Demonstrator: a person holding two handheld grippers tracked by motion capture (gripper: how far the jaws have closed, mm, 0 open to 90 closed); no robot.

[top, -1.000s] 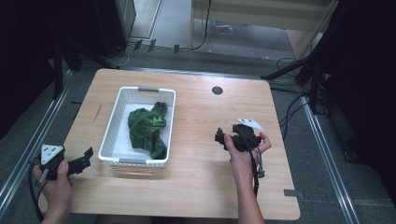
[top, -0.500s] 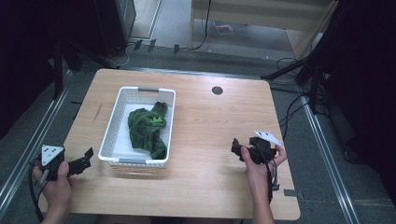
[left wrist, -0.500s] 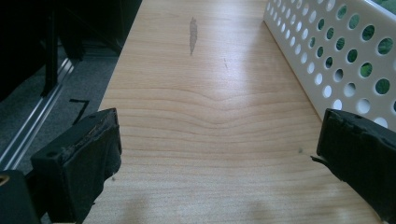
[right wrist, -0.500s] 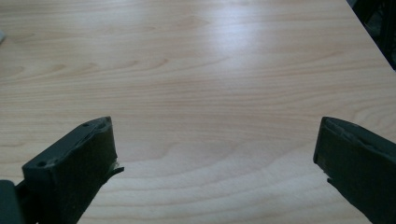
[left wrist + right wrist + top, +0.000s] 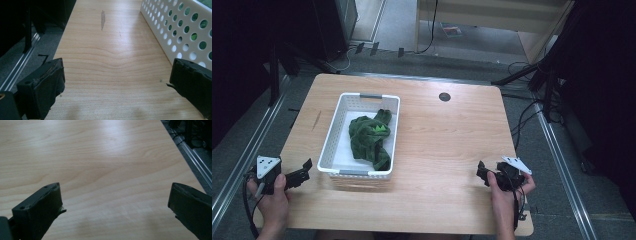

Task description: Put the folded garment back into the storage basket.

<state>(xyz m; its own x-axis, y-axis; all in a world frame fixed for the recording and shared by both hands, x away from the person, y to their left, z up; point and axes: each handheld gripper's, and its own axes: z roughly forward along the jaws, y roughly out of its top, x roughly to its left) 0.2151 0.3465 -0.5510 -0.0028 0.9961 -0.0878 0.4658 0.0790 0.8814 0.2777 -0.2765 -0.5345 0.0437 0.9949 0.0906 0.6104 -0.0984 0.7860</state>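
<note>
Left gripper (image 5: 301, 175) and right gripper (image 5: 482, 172), jaws wide apart, low at the near corners.

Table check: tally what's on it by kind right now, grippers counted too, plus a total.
White perforated basket: 1
Green cloth, lying in the basket: 1
Left gripper, jaws open, empty: 1
Right gripper, jaws open, empty: 1
Total: 4

The green cloth (image 5: 371, 140) shows merely as specks through the basket (image 5: 180, 32) holes.
</note>
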